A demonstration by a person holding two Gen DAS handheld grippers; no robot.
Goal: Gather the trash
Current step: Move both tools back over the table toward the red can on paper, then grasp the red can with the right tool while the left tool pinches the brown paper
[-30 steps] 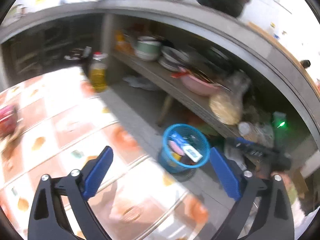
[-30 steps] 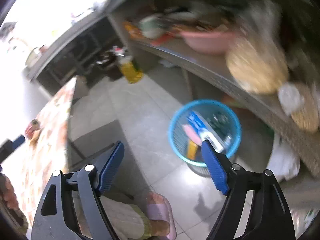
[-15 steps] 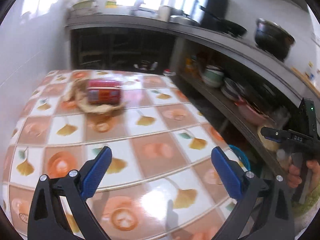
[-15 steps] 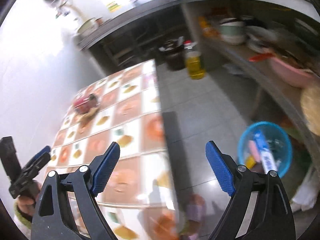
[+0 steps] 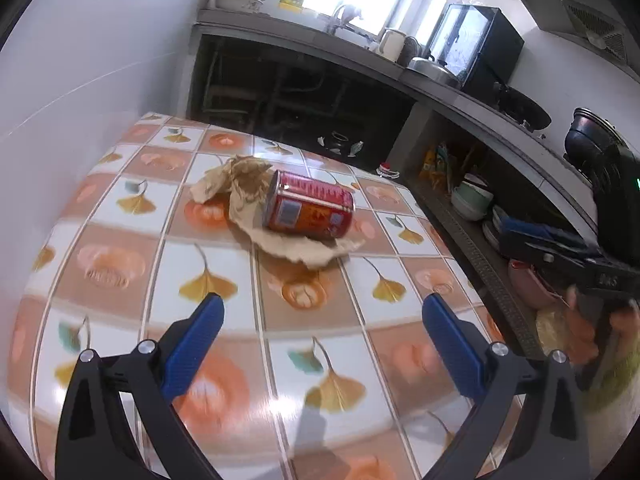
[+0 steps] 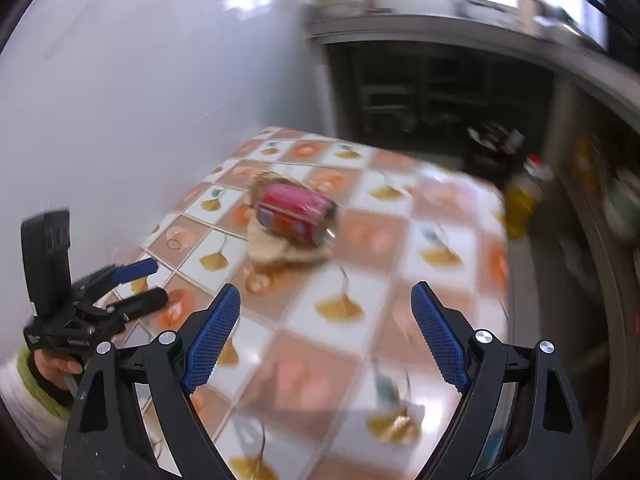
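In the left wrist view, the left gripper (image 5: 320, 316) fills the bottom of the frame with its blue pads spread wide apart and nothing between them, hanging over a table (image 5: 120, 240) covered in an orange and white cloth with a leaf pattern. A red can (image 5: 308, 210) lies on its side near the centre of the frame, resting on a crumpled brown paper (image 5: 280, 236) that spreads out beneath and behind it, well apart from the pads. At the right edge, the right gripper (image 5: 560, 248) shows dark and side-on, held in a hand (image 5: 616, 332). A grey counter (image 5: 440, 80) with a kettle and pots runs across the upper right. In the right wrist view, which is blurred, the right gripper (image 6: 326, 320) stands with jaws wide and empty at the bottom. The red can (image 6: 294, 216) and paper (image 6: 280, 252) sit just above centre on the table (image 6: 440, 260). At lower left, the left gripper (image 6: 140, 284) appears, held by a hand (image 6: 56, 364) in a green-cuffed sleeve (image 6: 24, 396).
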